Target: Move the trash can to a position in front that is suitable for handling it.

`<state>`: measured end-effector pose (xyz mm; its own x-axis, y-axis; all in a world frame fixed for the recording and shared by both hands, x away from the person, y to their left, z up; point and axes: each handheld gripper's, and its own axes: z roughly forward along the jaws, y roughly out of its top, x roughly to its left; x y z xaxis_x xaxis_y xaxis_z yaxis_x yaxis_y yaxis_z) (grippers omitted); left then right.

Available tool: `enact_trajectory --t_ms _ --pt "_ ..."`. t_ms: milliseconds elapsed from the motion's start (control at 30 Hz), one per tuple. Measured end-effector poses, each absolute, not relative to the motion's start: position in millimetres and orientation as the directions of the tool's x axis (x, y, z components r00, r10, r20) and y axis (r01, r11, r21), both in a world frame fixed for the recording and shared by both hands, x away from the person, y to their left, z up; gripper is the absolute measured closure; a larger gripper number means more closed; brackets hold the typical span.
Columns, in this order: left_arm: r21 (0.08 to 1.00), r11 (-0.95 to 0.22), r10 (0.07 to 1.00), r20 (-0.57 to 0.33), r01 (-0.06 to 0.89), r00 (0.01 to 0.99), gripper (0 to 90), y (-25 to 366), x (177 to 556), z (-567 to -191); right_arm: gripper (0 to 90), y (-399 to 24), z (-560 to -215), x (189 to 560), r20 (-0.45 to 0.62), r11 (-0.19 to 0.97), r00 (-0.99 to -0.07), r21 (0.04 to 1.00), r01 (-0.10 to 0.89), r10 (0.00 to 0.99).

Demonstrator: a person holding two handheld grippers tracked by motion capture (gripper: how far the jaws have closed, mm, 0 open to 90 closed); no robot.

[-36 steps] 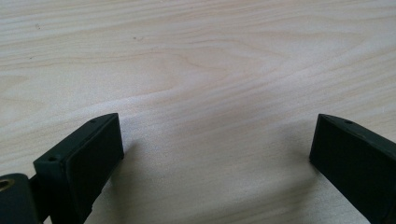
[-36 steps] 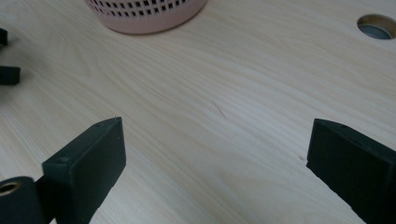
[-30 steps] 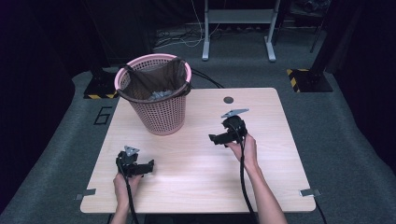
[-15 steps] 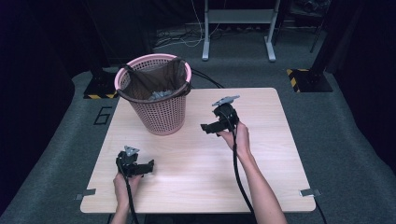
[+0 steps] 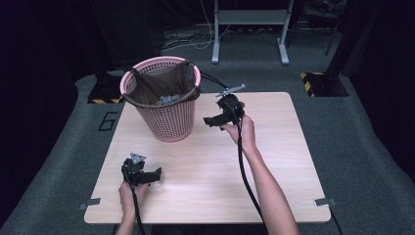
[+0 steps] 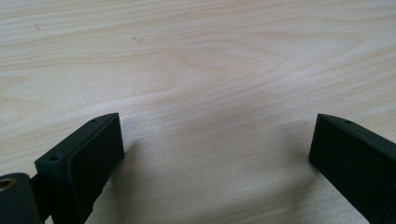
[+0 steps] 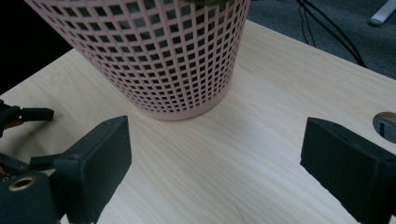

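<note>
A pink mesh waste basket (image 5: 165, 100) with a dark liner stands on the wooden table (image 5: 274, 161) at the back left; crumpled pale scraps (image 5: 169, 99) lie inside it. My right gripper (image 5: 209, 121) hovers just right of the basket, jaws open and pointing at its wall (image 7: 163, 51), nothing between them. My left gripper (image 5: 155, 175) rests low at the front left of the table, open, with bare wood (image 6: 210, 93) between its jaws. In the right gripper view the left gripper (image 7: 21, 116) appears at the left edge.
A round cable hole (image 7: 385, 123) lies in the tabletop right of the right gripper. Cables (image 5: 210, 78) trail behind the basket over the grey floor. A metal stand (image 5: 247, 29) is beyond the table, and yellow-black marked bases (image 5: 320, 81) sit on the floor.
My right gripper has moved forward and left, from mid-table toward the basket's right side. The left gripper has stayed put.
</note>
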<state>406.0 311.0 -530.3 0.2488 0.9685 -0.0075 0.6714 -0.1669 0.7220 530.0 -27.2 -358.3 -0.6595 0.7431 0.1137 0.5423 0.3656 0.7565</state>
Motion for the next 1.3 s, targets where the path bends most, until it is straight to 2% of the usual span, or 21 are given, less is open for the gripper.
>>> enact_trajectory --t_ms 1067,1300 --pt "0.723 -0.168 0.968 -0.007 0.67 0.251 3.7 310.9 405.8 -530.3 8.9 4.3 -286.9 568.8 0.156 0.291 -0.648 0.799 0.526 0.745" --pt "0.724 -0.169 0.968 -0.007 0.669 0.252 3.9 310.9 405.7 -530.2 13.2 18.6 -280.4 578.3 0.141 0.304 -0.638 0.789 0.535 0.757"
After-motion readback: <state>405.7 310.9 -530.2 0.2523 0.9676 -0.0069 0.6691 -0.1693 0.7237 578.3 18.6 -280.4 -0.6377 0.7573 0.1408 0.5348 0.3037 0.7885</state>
